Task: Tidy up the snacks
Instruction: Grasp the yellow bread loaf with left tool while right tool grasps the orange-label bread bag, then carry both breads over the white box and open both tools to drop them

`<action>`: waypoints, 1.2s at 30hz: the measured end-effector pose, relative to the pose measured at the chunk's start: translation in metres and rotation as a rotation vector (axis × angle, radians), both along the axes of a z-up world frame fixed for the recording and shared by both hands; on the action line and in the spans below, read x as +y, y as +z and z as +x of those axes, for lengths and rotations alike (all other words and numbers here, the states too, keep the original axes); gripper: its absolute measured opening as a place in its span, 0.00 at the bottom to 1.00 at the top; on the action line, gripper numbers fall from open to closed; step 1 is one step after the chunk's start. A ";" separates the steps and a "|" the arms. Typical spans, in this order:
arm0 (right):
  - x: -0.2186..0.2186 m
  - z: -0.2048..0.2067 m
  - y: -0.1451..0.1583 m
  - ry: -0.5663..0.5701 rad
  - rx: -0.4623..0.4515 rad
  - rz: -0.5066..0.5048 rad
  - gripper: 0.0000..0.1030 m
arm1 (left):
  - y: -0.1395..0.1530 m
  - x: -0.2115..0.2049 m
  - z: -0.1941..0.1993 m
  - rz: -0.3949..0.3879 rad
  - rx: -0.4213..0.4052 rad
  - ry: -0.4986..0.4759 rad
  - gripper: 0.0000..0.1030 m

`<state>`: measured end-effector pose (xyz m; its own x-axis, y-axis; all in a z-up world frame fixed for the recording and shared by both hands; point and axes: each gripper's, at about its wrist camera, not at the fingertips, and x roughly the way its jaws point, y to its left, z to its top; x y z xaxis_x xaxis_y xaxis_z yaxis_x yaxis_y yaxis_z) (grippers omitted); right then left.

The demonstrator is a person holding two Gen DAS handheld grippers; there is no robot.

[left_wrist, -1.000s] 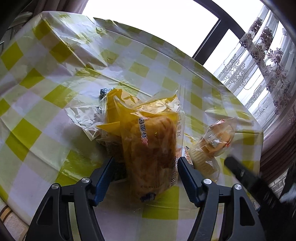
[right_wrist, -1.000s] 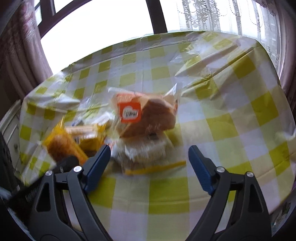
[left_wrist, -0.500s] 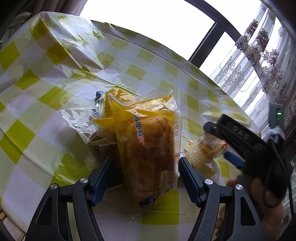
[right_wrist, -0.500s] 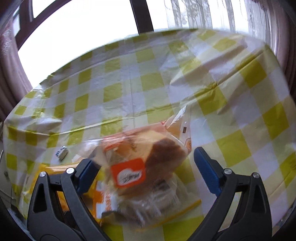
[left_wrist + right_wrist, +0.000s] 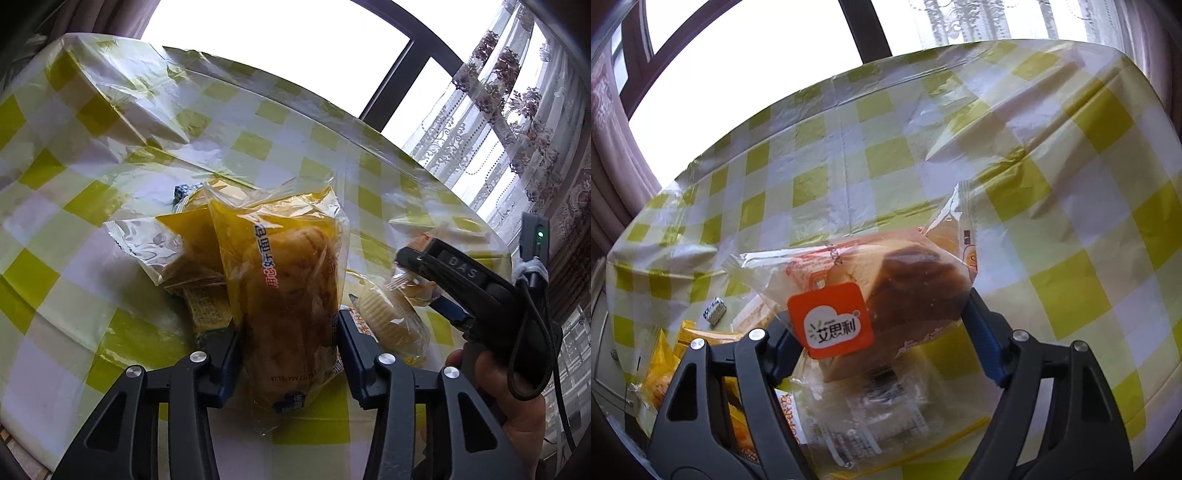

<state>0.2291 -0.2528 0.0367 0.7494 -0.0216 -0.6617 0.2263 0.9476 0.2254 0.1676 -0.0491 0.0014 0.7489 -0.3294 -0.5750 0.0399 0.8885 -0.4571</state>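
Note:
A yellow bread bag (image 5: 288, 280) lies on the checked tablecloth (image 5: 92, 206). My left gripper (image 5: 288, 338) is closing, and its blue pads touch both sides of the bag near its lower end. A clear pack of brown-crusted bread with an orange label (image 5: 886, 291) sits between the fingers of my right gripper (image 5: 881, 336), whose jaws are also closing with the wrapper against both pads. In the left wrist view the right gripper (image 5: 424, 288) reaches in from the right, held by a hand (image 5: 517, 424).
A wrapped cupcake (image 5: 388, 317) lies right of the yellow bag, under the bread pack. More yellow snack packs (image 5: 195, 236) and a clear wrapper (image 5: 140, 243) lie to its left. A small blue-white candy (image 5: 714, 315) sits farther back. Windows and curtains lie beyond the table.
The left jaws have narrowed onto the yellow bag. The right gripper moved in over the bread pack, which now fills the space between its fingers, and its jaws drew closer.

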 end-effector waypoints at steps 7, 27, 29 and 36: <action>-0.011 -0.030 0.026 -0.047 -0.103 -0.025 0.77 | 0.004 -0.002 -0.006 0.007 -0.028 -0.004 0.46; -0.035 -0.149 0.028 -0.096 -0.046 -0.060 0.77 | 0.033 -0.019 -0.047 0.057 -0.139 -0.026 0.45; -0.039 -0.158 0.029 -0.098 -0.042 -0.065 0.77 | 0.035 -0.021 -0.051 0.061 -0.142 -0.027 0.45; -0.055 -0.184 0.033 -0.120 -0.032 -0.064 0.77 | 0.042 -0.036 -0.066 0.070 -0.151 -0.066 0.45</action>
